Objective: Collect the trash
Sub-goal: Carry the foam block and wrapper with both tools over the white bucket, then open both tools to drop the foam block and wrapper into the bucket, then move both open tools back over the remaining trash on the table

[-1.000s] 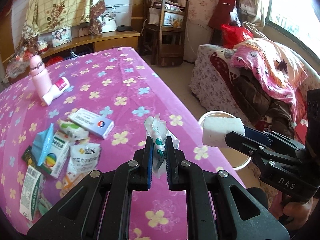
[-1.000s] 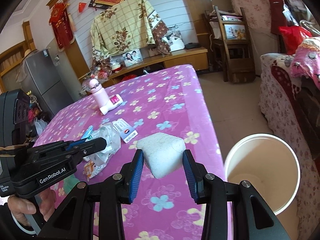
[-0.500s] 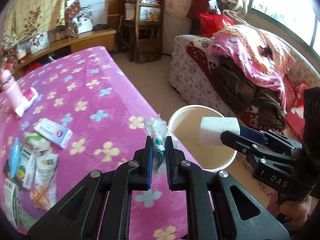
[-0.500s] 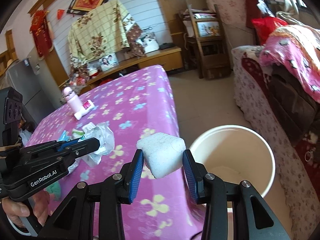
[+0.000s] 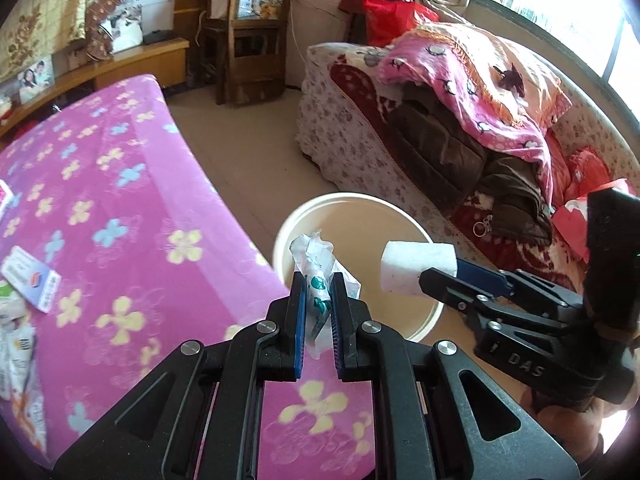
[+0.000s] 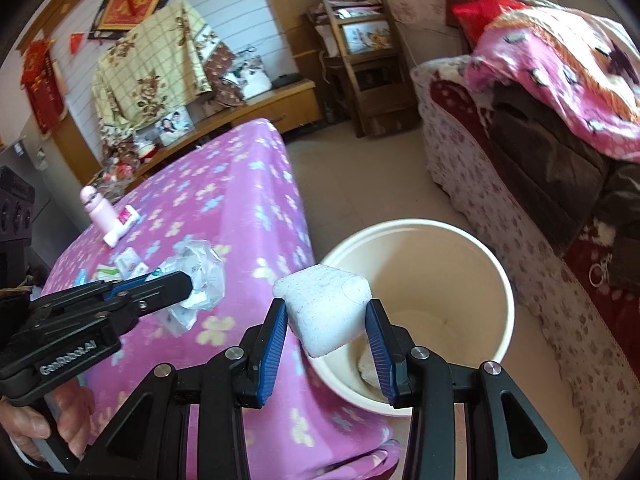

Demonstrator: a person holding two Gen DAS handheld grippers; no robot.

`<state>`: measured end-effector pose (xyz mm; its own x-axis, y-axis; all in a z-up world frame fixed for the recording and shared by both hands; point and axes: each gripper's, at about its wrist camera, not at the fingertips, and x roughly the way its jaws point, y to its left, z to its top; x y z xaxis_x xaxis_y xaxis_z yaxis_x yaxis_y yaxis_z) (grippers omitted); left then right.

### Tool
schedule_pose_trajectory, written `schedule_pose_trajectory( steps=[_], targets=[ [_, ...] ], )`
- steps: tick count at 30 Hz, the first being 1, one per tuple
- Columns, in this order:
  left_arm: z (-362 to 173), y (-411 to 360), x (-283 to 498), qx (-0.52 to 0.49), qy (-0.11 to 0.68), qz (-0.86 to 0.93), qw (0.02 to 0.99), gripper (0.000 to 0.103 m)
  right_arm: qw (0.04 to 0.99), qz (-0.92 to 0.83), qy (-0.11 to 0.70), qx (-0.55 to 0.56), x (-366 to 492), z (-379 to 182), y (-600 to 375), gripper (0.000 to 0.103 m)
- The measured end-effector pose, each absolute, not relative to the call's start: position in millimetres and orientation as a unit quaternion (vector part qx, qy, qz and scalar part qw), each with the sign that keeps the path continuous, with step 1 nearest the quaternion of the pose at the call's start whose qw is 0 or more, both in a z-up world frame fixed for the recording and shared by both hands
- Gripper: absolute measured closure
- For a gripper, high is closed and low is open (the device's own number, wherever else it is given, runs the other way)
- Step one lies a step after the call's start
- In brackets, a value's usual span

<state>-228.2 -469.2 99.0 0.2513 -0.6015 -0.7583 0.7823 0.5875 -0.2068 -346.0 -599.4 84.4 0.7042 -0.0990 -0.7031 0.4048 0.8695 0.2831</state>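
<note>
My left gripper (image 5: pixel 318 280) is shut on a crumpled clear plastic wrapper (image 5: pixel 316 264) with green print, held at the table's right edge beside the bin. My right gripper (image 6: pixel 326 312) is shut on a white foam block (image 6: pixel 324 312) held over the near rim of the cream round bin (image 6: pixel 496 276). The bin (image 5: pixel 400 216) stands on the floor right of the table; something pale lies at its bottom. The foam block (image 5: pixel 416 266) and the right gripper (image 5: pixel 436 276) also show in the left wrist view, over the bin. The wrapper (image 6: pixel 200 280) and the left gripper (image 6: pixel 188 282) show in the right wrist view.
The table has a purple flowered cloth (image 5: pixel 120 208). Several packets and boxes (image 6: pixel 128 264) lie on it, with a pink bottle (image 6: pixel 94 210) further back. A sofa with blankets (image 5: pixel 460 120) stands right of the bin. A wooden chair (image 5: pixel 248 32) stands at the back.
Both grippers have swung right, from over the table to the bin. The foam block now hangs over the bin's rim and the wrapper is at the bin's left side.
</note>
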Motion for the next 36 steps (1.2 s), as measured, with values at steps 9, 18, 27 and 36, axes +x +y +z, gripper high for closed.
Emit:
schedule_pose_trajectory(
  steps=[9, 18, 27, 36],
  targets=[
    [73.4, -491.7, -223.6, 0.097, 0.433, -0.464, 0.766, 0.093, 0.878, -0.183, 0.379, 0.229, -345.1, 54.6, -628.7, 0.062],
    [57.3, -492.6, -212.5, 0.052, 0.453, -0.464, 0.76, 0.049, 0.863, -0.21, 0.397, 0.232, -339.9, 34.4, -641.6, 0.045],
    [60.3, -476.9, -208.5, 0.063, 0.448, -0.433, 0.779, 0.049, 0.859, -0.197, 0.404, 0.243, -340.2, 29.4, -633.5, 0.043],
    [68.6, -451.6, -211.7, 0.083, 0.434, -0.402, 0.802, 0.049, 0.871, -0.188, 0.394, 0.227, -336.6, 44.8, -615.0, 0.037]
  ],
)
